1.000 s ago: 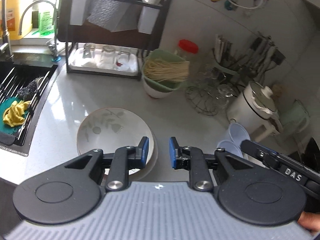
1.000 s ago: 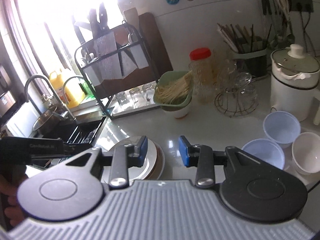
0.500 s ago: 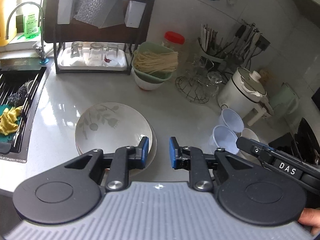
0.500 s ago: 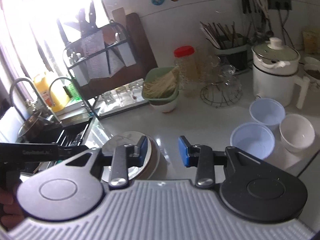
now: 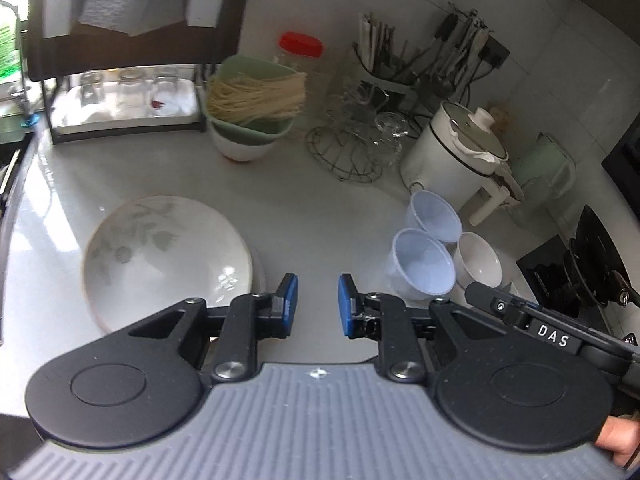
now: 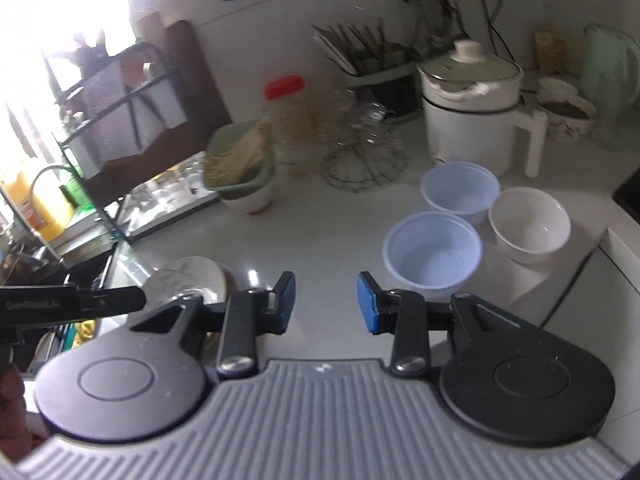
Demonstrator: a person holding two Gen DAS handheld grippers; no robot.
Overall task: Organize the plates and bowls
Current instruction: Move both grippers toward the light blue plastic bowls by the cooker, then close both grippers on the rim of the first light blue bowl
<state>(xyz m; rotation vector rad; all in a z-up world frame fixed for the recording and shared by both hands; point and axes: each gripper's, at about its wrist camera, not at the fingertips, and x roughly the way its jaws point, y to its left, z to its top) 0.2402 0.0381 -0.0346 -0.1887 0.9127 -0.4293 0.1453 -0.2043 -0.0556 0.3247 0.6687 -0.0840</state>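
Both tools are empty, jaws parted: left tool (image 5: 318, 304), right tool (image 6: 326, 302). The stacked plates (image 5: 168, 258), ahead-left of the left tool, look heavy, glazed, breakable; pinch a rim. Ahead-right, the bowls (image 6: 432, 254), probably light plastic, take their thin lip. Both tools have dipped closer to the desk (image 5: 300, 208).

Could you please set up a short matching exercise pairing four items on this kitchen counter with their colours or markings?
Items:
1. plate
2. jar lid
3. nearest bowl
4. noodle basket

Descriptions:
A. pale blue
B. green
C. white with a faint leaf pattern
D. red

Pairs: 1-C, 2-D, 3-A, 4-B
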